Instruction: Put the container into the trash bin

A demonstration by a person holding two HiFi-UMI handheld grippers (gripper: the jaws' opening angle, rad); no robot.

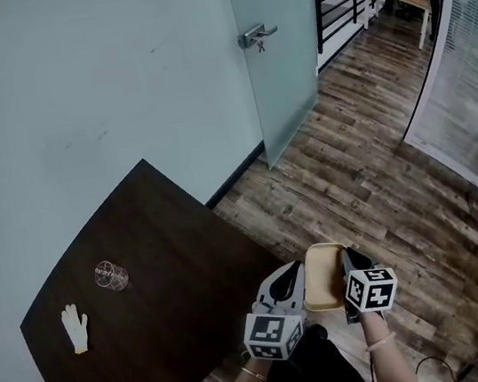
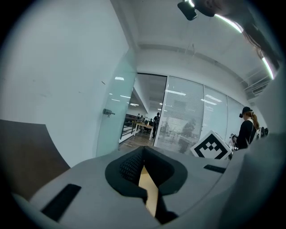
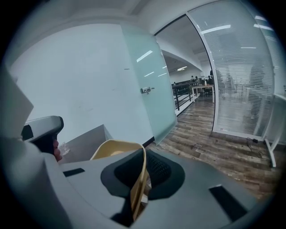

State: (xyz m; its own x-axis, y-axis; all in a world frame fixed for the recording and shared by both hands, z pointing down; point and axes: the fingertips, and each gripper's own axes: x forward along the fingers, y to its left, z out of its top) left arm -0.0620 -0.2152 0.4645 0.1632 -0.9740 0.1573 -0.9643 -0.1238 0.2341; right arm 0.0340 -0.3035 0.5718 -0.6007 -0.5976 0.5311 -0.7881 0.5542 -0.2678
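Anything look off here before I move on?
The tan container is clamped between the left gripper and right gripper. On the dark table a clear cup seems tipped on its side and a white glove lies loose near it. No trash bin shows.

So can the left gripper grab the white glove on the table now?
Probably not. The left gripper is shut on the yellow container, together with the right gripper, and the glove lies far off on the table.
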